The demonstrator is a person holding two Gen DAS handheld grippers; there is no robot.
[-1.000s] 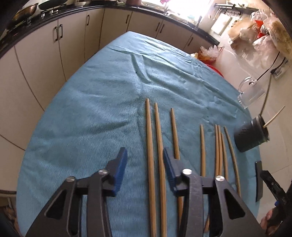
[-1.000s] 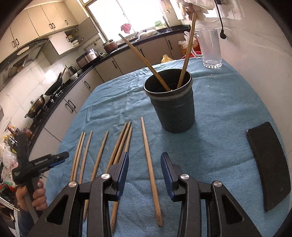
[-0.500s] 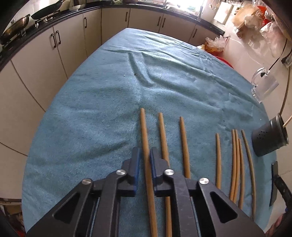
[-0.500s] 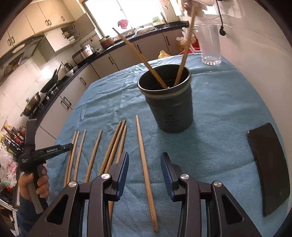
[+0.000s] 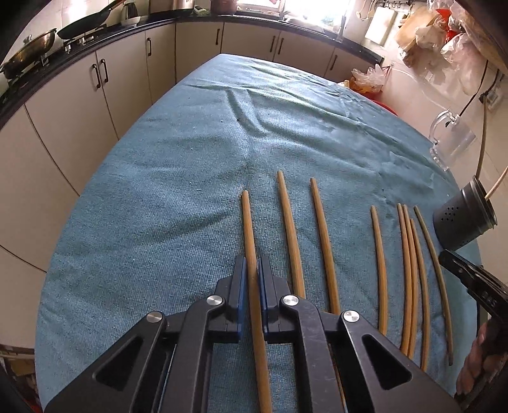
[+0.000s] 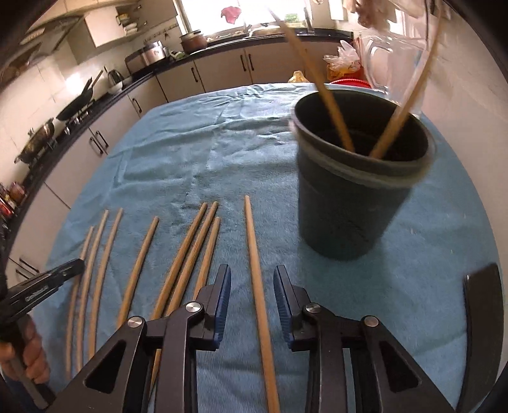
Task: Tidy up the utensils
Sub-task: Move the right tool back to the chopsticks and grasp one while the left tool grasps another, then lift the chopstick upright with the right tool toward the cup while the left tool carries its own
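Beside holder: dark flat slab

Home kitchen. Beige cabinets under a black counter wrap round the table; wok and pan on the counter, window above.

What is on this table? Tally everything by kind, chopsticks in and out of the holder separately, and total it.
Dark holder: 1
Chopsticks standing in it: 2
Chopsticks outside it: 8
Clear glass mug: 1
Flat black piece: 1
Total: 13
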